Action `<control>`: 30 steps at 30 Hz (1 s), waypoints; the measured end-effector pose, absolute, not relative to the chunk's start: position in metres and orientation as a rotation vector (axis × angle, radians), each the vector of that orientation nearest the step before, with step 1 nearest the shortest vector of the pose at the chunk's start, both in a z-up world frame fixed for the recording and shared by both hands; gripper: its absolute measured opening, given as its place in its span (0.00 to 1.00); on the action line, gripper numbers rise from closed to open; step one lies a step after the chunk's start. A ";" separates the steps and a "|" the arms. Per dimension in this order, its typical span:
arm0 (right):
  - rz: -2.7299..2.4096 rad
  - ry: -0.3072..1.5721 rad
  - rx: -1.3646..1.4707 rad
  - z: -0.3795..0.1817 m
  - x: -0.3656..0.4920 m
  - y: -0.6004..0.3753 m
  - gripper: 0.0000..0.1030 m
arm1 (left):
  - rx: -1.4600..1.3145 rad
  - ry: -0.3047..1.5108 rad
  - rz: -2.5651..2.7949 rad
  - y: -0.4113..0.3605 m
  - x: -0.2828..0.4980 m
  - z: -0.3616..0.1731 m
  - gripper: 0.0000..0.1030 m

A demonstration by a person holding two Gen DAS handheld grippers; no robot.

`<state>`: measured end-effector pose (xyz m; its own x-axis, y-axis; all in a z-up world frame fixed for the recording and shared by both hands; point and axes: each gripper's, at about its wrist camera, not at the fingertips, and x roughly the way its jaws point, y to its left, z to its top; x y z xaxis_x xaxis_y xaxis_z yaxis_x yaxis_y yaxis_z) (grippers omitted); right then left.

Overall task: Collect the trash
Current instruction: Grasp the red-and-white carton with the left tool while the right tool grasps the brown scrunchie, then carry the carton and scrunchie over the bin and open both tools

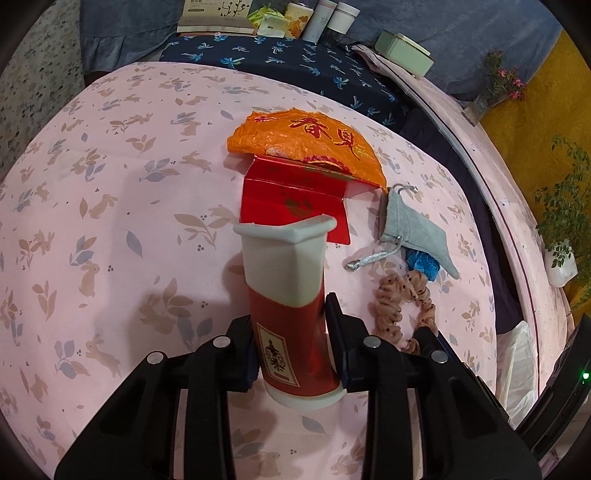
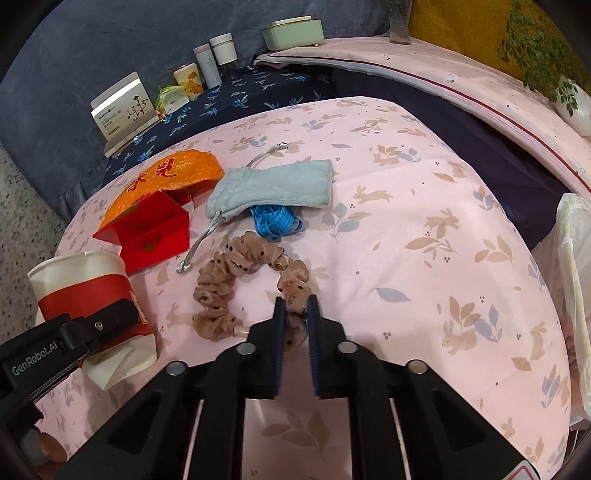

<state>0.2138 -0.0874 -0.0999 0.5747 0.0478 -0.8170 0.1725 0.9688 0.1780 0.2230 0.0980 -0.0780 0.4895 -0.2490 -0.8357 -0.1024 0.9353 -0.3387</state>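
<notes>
A squashed red and white paper cup [image 1: 284,280] stands between the pads of my left gripper [image 1: 286,314], which is shut on its lower part. The same cup [image 2: 81,280] shows at the left of the right wrist view, pinched by a left finger [image 2: 99,325]. My right gripper [image 2: 295,301] is shut on one end of a tan spotted scrunchie [image 2: 236,266], which curls across the pink bedsheet [image 2: 424,221]. Beyond the cup lie an orange plastic bag [image 1: 306,144] and an opened red card box [image 1: 295,206].
A grey drawstring pouch [image 2: 269,184] lies over a blue tape measure [image 2: 275,219] behind the scrunchie. A white plastic bag [image 2: 572,295] hangs at the bed's right edge. A book [image 2: 122,103], bottles [image 2: 214,59] and a green box [image 2: 291,31] line the far ledge.
</notes>
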 end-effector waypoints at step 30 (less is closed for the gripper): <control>-0.228 0.751 0.375 -0.024 0.103 -0.216 0.07 | -0.148 0.983 -0.264 -0.031 0.146 -0.024 0.29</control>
<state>0.1035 -0.2161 -0.0237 0.7111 -0.0681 -0.6998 0.3326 0.9095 0.2495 0.1458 -0.0310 -0.0237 0.5263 -0.2863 -0.8006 0.1533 0.9581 -0.2418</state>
